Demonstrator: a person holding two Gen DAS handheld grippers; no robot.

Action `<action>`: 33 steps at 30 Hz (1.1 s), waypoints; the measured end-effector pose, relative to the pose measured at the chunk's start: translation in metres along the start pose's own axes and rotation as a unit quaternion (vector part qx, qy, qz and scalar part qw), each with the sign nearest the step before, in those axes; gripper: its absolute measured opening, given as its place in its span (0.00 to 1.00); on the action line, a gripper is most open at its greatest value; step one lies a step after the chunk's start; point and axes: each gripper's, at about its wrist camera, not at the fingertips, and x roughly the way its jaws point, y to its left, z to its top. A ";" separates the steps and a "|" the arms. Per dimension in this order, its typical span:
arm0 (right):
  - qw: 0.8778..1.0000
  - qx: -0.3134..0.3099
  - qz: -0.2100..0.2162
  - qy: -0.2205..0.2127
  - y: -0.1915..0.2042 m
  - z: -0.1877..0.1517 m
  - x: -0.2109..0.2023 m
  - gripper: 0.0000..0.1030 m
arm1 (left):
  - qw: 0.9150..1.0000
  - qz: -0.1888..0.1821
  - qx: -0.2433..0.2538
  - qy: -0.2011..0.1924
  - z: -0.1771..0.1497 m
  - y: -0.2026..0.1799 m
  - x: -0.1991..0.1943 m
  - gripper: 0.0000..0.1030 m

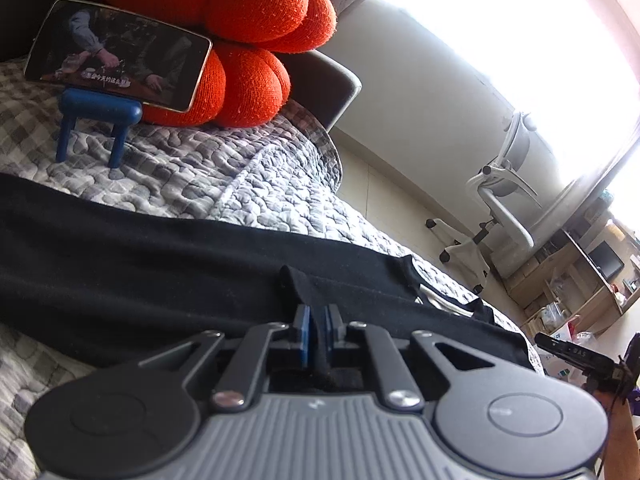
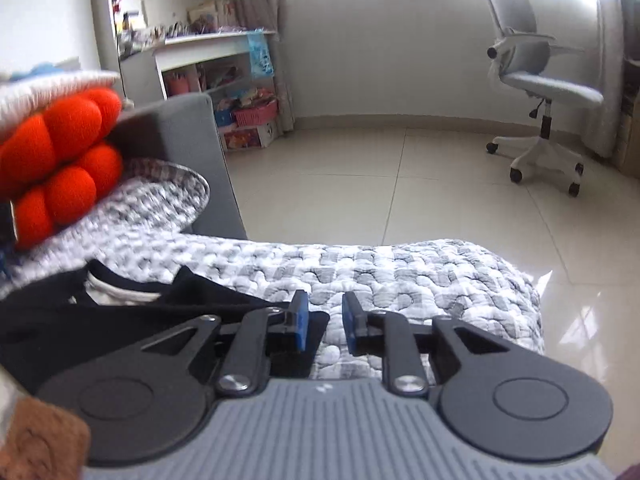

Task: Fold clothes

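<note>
- Left gripper [image 1: 317,330]: jaws narrow, blue pads pinching a raised fold of the black garment [image 1: 160,264] at lower centre of the left wrist view.
- Black garment lies as a wide dark band across the middle of that frame, on the grey-white quilt [image 1: 208,168]. Its edge with white trim shows right of centre.
- Right gripper [image 2: 325,326]: jaws partly apart, a gap showing between the blue pads. Nothing clamped; through the gap you see quilt [image 2: 400,276] and a corner of black cloth under the left pad.
- In the right wrist view the black garment [image 2: 60,328] fills the lower left, its white-trimmed opening at left of centre. The garment's edge ends about at the left finger; the right finger is over bare quilt.
- Right gripper tip also visible at the far lower right edge of the left wrist view, well apart from the left one.
- Orange knot cushion [image 1: 224,32]: upper left of the left wrist view, on the quilt. A phone [image 1: 116,54] on a blue stand [image 1: 96,120] leans in front of it, screen lit.
- White office chair [image 2: 540,92]: upper right of the right wrist view, on the tile floor [image 2: 360,184]. Shelves of clutter at upper left.
</note>
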 end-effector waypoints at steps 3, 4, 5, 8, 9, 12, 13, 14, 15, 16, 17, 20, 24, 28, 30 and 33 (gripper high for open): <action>0.997 0.063 0.021 0.050 -0.008 -0.003 0.005 0.22 | 1.000 -0.001 -0.002 0.011 0.000 -0.004 0.005 0.15; 0.994 0.076 0.030 0.069 -0.008 -0.006 0.010 0.22 | 1.000 -0.002 -0.001 0.013 0.000 -0.005 0.007 0.17; 0.992 0.088 0.038 0.087 -0.008 -0.008 0.015 0.22 | 1.000 -0.001 0.002 0.016 -0.001 -0.008 0.010 0.21; 0.996 0.036 0.015 0.077 0.003 -0.011 0.019 0.04 | 0.999 0.016 0.022 0.020 -0.004 -0.015 0.018 0.17; 0.998 0.007 0.002 0.064 0.009 -0.011 0.016 0.03 | 0.999 0.021 0.029 0.021 -0.004 -0.016 0.019 0.06; 0.991 -0.133 -0.031 0.002 0.035 -0.017 0.000 0.02 | 0.999 0.021 0.034 0.015 0.000 -0.016 0.007 0.02; 0.985 -0.168 -0.038 0.000 0.039 -0.021 0.000 0.02 | 0.999 0.019 0.029 0.017 0.001 -0.013 0.007 0.02; 0.978 -0.202 -0.047 0.000 0.043 -0.026 0.002 0.02 | 0.999 0.018 0.024 0.019 0.002 -0.011 0.008 0.02; 0.971 -0.231 -0.063 0.013 0.044 -0.033 0.009 0.00 | 0.999 0.016 0.019 0.021 0.003 -0.008 0.008 0.02; 0.969 -0.236 -0.070 0.017 0.040 -0.036 0.013 0.00 | 1.000 0.014 0.013 0.023 0.004 -0.006 0.009 0.02; 0.969 -0.236 -0.075 0.019 0.035 -0.039 0.017 0.00 | 1.000 0.012 0.008 0.025 0.005 -0.003 0.009 0.02; 0.982 -0.169 -0.082 0.017 0.022 -0.032 0.008 0.07 | 1.000 0.012 0.005 0.017 0.006 -0.001 0.004 0.02; 0.991 -0.123 -0.039 -0.020 0.026 -0.027 -0.028 0.14 | 1.000 0.011 0.000 -0.001 0.008 0.000 -0.005 0.02; 0.989 -0.133 -0.007 0.064 0.043 -0.047 -0.010 0.12 | 1.000 0.018 -0.006 -0.004 0.010 0.004 -0.004 0.02; 0.984 -0.168 -0.033 0.054 0.055 -0.058 -0.015 0.13 | 1.000 0.028 -0.007 0.000 0.009 0.007 -0.003 0.02; 0.974 -0.209 -0.072 0.055 0.065 -0.068 -0.028 0.12 | 0.999 0.031 0.008 -0.002 0.011 0.002 -0.007 0.03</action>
